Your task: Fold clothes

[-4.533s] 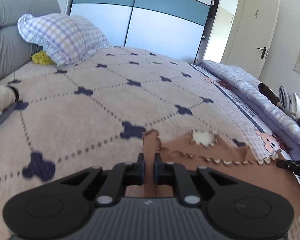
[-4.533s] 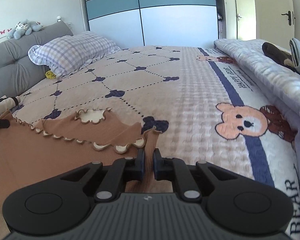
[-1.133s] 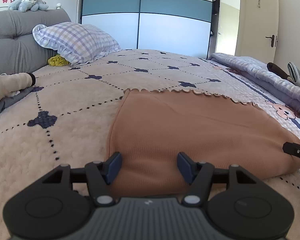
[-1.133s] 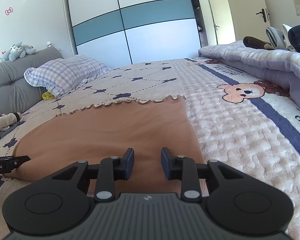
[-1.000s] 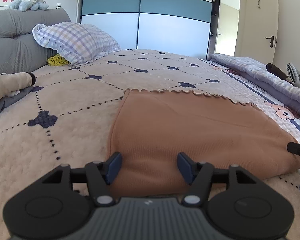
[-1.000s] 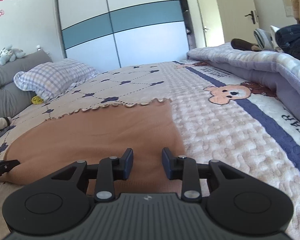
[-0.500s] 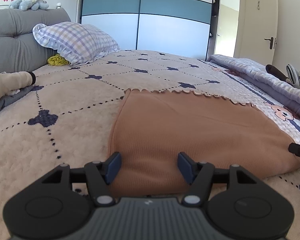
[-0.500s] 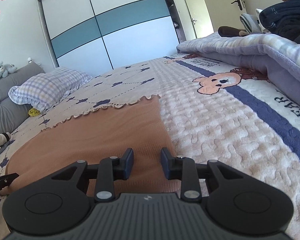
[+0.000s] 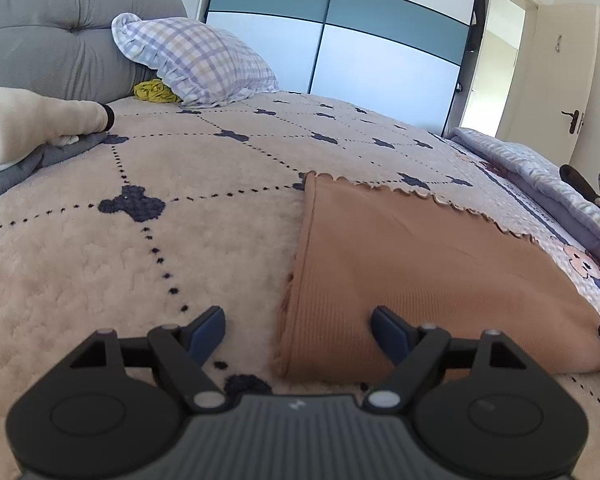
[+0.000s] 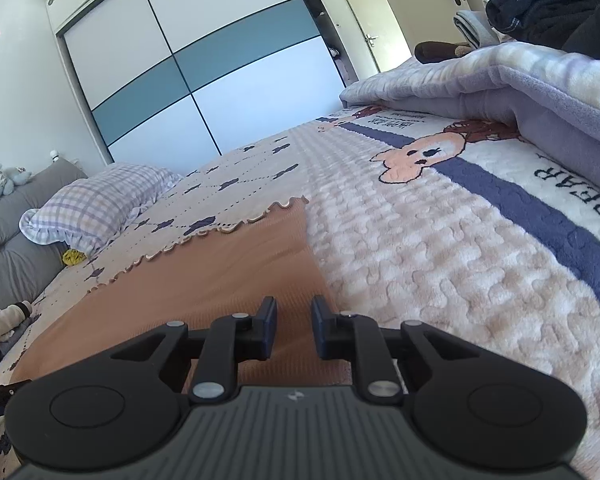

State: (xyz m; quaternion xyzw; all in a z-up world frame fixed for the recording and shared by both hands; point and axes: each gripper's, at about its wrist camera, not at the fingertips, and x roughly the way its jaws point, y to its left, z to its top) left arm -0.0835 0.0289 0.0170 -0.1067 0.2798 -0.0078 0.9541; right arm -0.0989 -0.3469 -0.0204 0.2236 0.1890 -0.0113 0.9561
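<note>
Lying folded on the bed point(image 9: 180, 264), the brown garment point(image 9: 420, 272) sits beneath both fingers point(image 9: 388, 330).

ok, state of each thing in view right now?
Left claw: open wide, has just been opening, astride the brown garment's near left corner.
Right claw: narrow gap, has just been closing, not gripping; garment under it.
Brown garment: folded, flat on the bed.
Wardrobe: doors shut.
Door: open.

The right gripper point(image 10: 294, 330), jaws just closing, hovers over the brown garment's point(image 10: 204, 276) near right corner
</note>
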